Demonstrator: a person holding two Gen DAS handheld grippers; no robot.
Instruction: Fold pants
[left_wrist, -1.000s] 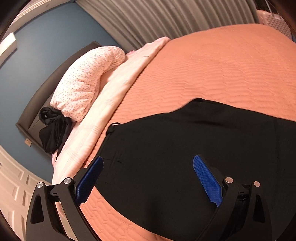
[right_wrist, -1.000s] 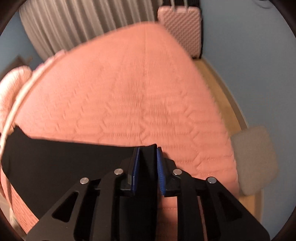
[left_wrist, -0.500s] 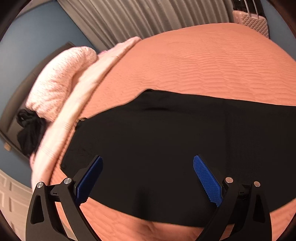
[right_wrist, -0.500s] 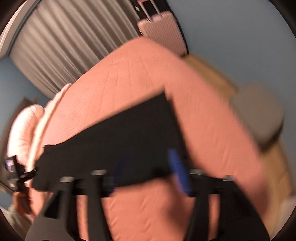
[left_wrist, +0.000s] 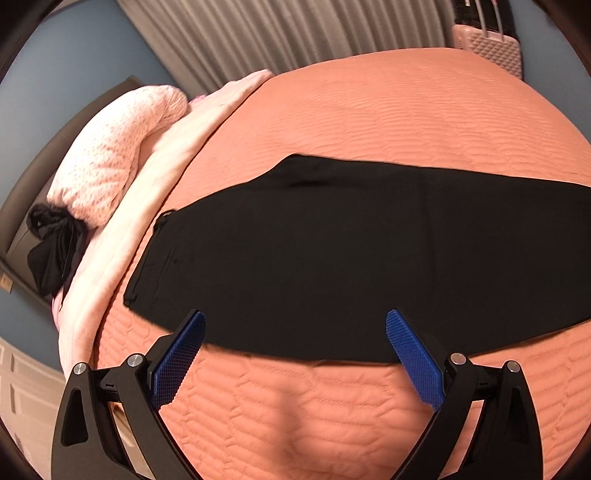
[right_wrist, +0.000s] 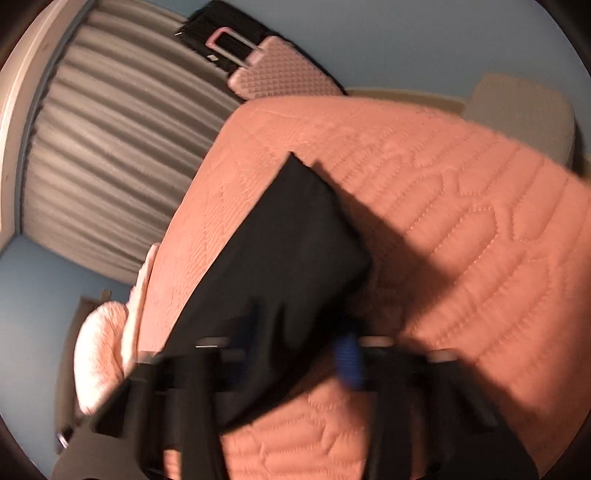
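Observation:
Black pants (left_wrist: 332, 258) lie flat across the orange quilted bed (left_wrist: 406, 122), waistband to the left, legs running right. My left gripper (left_wrist: 295, 328) is open and empty, held above the near edge of the pants. In the right wrist view the leg end of the pants (right_wrist: 295, 236) lies on the bed. My right gripper (right_wrist: 299, 339) is blurred by motion; its blue pads (right_wrist: 347, 358) stand apart over the cloth and hold nothing.
A pink pillow (left_wrist: 118, 155) and a pale blanket (left_wrist: 122, 236) lie at the bed's left end, with a black garment (left_wrist: 51, 251) beside them. A pink suitcase (left_wrist: 487, 51) stands by the grey curtain (left_wrist: 295, 33). A grey stool (right_wrist: 517, 110) stands past the bed.
My right gripper has let go of the leg end, opened and swung round. My left gripper has pulled back toward the near edge, still open.

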